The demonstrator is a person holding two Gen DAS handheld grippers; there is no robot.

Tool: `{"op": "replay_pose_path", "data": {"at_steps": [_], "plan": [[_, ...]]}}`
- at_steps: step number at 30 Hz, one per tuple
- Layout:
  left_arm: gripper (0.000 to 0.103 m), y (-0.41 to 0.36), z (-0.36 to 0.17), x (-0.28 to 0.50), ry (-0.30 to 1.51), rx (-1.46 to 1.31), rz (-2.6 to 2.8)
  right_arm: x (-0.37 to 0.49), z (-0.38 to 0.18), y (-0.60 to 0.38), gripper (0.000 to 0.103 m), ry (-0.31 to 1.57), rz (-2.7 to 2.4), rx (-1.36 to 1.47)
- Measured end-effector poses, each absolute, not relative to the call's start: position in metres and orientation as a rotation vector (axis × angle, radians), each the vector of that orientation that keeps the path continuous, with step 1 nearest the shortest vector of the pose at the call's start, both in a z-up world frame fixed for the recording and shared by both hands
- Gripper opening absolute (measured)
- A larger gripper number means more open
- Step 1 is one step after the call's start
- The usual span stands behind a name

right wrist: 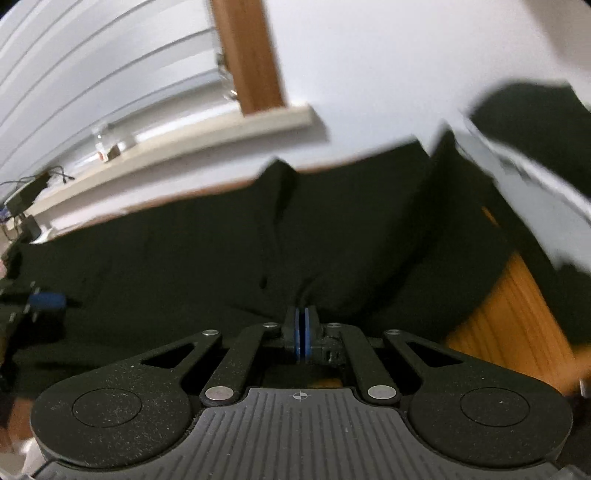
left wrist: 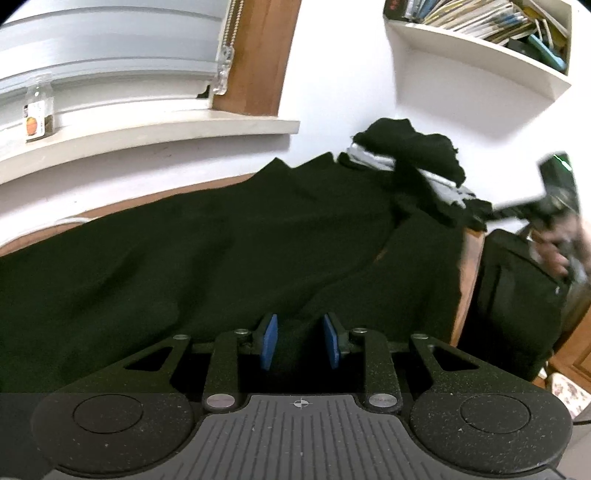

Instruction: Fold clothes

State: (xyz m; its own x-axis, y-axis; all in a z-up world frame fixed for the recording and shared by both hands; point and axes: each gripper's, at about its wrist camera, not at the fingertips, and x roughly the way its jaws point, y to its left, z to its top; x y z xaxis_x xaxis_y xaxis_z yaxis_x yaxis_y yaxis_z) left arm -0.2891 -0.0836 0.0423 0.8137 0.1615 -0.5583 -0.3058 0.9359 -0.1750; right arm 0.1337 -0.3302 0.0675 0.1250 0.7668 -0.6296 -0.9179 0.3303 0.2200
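A large dark green-black garment [left wrist: 221, 251] lies spread over the wooden table [left wrist: 471, 266]. My left gripper [left wrist: 301, 338] is at its near edge, its blue pads [left wrist: 269, 341] a little apart with a bunch of the fabric filling the gap. In the right wrist view the same garment [right wrist: 332, 229] covers the table, and my right gripper [right wrist: 304, 332] has its pads pressed together on a pinch of the cloth. The left wrist view shows the right gripper [left wrist: 495, 214], blurred, at the garment's far right edge. The left gripper [right wrist: 44, 300] appears at the far left of the right wrist view.
A pile of black and white clothes [left wrist: 410, 155] sits at the table's back right against the wall. A black bag [left wrist: 517, 295] stands beside the table on the right. A jar [left wrist: 38, 110] rests on the window sill, and a shelf of books [left wrist: 491, 26] hangs above.
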Motion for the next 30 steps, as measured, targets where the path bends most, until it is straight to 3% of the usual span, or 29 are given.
{"op": "replay_pose_path", "data": {"at_steps": [2, 4, 7, 10, 11, 13, 20, 22, 24, 26, 28, 30], "plan": [[0.031, -0.083, 0.042, -0.288, 0.57, -0.264, 0.244, 0.134, 0.058, -0.347, 0.005, 0.771, 1.24, -0.225], [0.04, -0.084, 0.042, -0.286, 0.574, -0.256, 0.233, 0.135, 0.05, -0.356, 0.007, 0.786, 1.24, -0.207], [0.042, -0.085, 0.039, -0.286, 0.588, -0.249, 0.236, 0.138, 0.048, -0.356, 0.014, 0.768, 1.238, -0.183], [0.042, -0.086, 0.036, -0.284, 0.606, -0.242, 0.227, 0.145, 0.051, -0.353, 0.039, 0.735, 1.224, -0.161], [0.047, -0.086, 0.035, -0.283, 0.612, -0.239, 0.222, 0.148, 0.052, -0.352, 0.042, 0.726, 1.214, -0.153], [0.051, -0.088, 0.033, -0.279, 0.618, -0.223, 0.205, 0.159, 0.049, -0.353, 0.042, 0.723, 1.184, -0.137], [0.05, -0.091, 0.027, -0.253, 0.66, -0.178, 0.142, 0.204, 0.029, -0.357, 0.047, 0.768, 1.082, -0.038], [0.046, -0.094, 0.024, -0.248, 0.671, -0.162, 0.125, 0.215, 0.027, -0.356, 0.048, 0.768, 1.066, -0.007], [0.036, -0.097, 0.022, -0.246, 0.672, -0.148, 0.117, 0.224, 0.026, -0.354, 0.049, 0.766, 1.053, 0.022], [0.014, -0.1, 0.021, -0.246, 0.666, -0.142, 0.107, 0.233, 0.024, -0.349, 0.049, 0.767, 1.047, 0.049], [0.004, -0.103, 0.022, -0.249, 0.652, -0.134, 0.111, 0.24, 0.021, -0.344, 0.049, 0.765, 1.045, 0.072], [0.003, -0.106, 0.026, -0.256, 0.623, -0.132, 0.117, 0.243, 0.021, -0.337, 0.049, 0.755, 1.046, 0.073]]}}
